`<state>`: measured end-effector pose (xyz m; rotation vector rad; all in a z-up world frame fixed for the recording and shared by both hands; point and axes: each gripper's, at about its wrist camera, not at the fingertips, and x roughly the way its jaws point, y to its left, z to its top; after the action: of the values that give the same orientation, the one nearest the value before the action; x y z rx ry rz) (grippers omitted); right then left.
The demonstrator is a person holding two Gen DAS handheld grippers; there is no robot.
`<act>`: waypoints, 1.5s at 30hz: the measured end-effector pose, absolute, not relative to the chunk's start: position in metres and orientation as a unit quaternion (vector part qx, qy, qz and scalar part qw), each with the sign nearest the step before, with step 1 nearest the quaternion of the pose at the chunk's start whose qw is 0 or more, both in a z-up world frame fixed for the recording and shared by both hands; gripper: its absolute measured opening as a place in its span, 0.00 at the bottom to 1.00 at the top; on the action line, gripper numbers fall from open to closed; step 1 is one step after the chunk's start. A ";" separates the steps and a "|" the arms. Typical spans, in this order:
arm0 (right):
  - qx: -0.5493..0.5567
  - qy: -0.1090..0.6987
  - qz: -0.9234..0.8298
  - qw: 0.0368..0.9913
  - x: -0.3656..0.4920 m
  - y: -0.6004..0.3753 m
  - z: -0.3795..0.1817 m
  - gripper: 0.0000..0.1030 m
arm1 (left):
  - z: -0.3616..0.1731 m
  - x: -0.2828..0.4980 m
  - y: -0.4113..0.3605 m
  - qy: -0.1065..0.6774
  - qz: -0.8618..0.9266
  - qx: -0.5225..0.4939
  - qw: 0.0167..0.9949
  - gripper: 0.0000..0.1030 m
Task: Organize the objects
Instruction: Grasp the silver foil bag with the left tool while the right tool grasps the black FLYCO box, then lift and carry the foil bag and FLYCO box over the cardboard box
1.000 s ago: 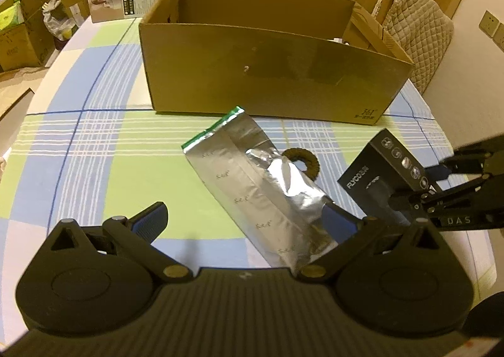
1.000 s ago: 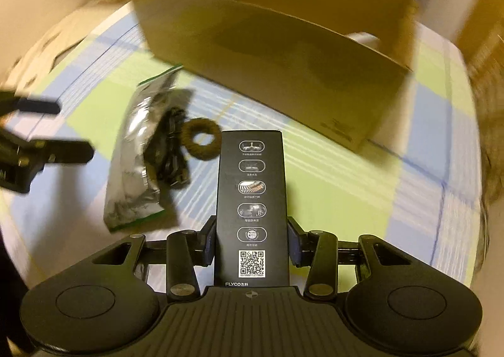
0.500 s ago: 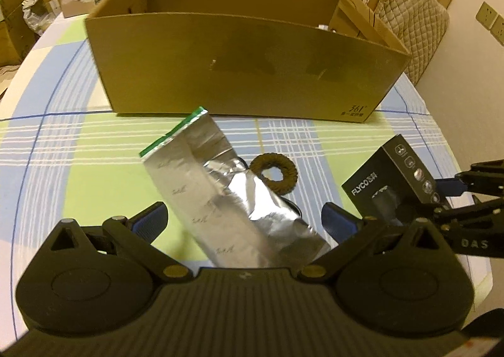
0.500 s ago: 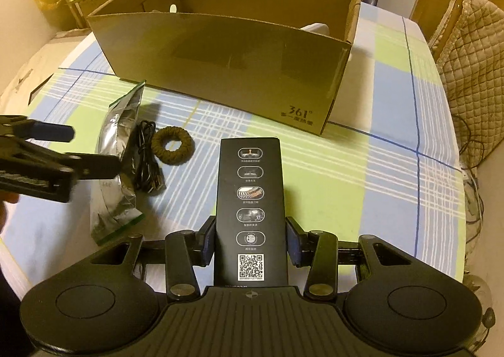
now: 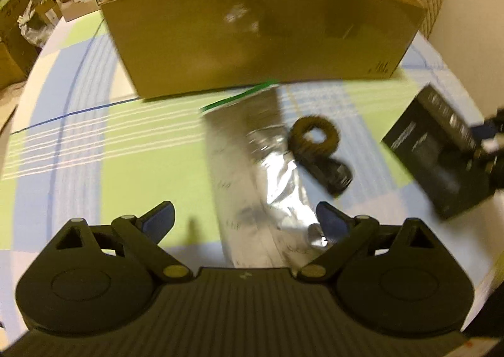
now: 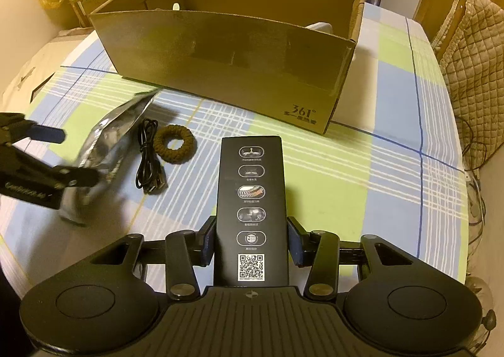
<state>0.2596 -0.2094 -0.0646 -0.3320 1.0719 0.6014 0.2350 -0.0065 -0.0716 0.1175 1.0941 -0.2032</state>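
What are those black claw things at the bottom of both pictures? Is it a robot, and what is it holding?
No robot: a person holds one grabber tool in each hand, and each tool carries a camera that looks along its two fingers. One picture comes from the left gripper; it is open around a shiny silver bag. The other comes from the right gripper, which squeezes a tall black box. On the checked tablecloth lie a brown hair tie and a black cable. Behind them stands a big cardboard box.
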 end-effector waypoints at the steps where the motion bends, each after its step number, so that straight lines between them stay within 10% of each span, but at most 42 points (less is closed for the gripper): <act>1: -0.154 0.500 0.281 0.805 0.259 -0.210 -0.064 0.42 | -0.072 0.234 -0.003 0.522 -0.096 0.060 0.846 0.91; 30: -0.161 0.515 0.275 0.796 0.267 -0.204 -0.071 0.42 | -0.094 0.284 -0.019 0.579 -0.150 0.112 0.794 0.45; 45: -0.163 0.522 0.268 0.794 0.272 -0.199 -0.073 0.42 | -0.094 0.287 -0.020 0.584 -0.156 0.131 0.786 0.44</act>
<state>0.2720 -0.1988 -0.0732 -0.3495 1.1220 0.5754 0.2866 -0.0198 -0.0944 0.2818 1.2601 -0.3365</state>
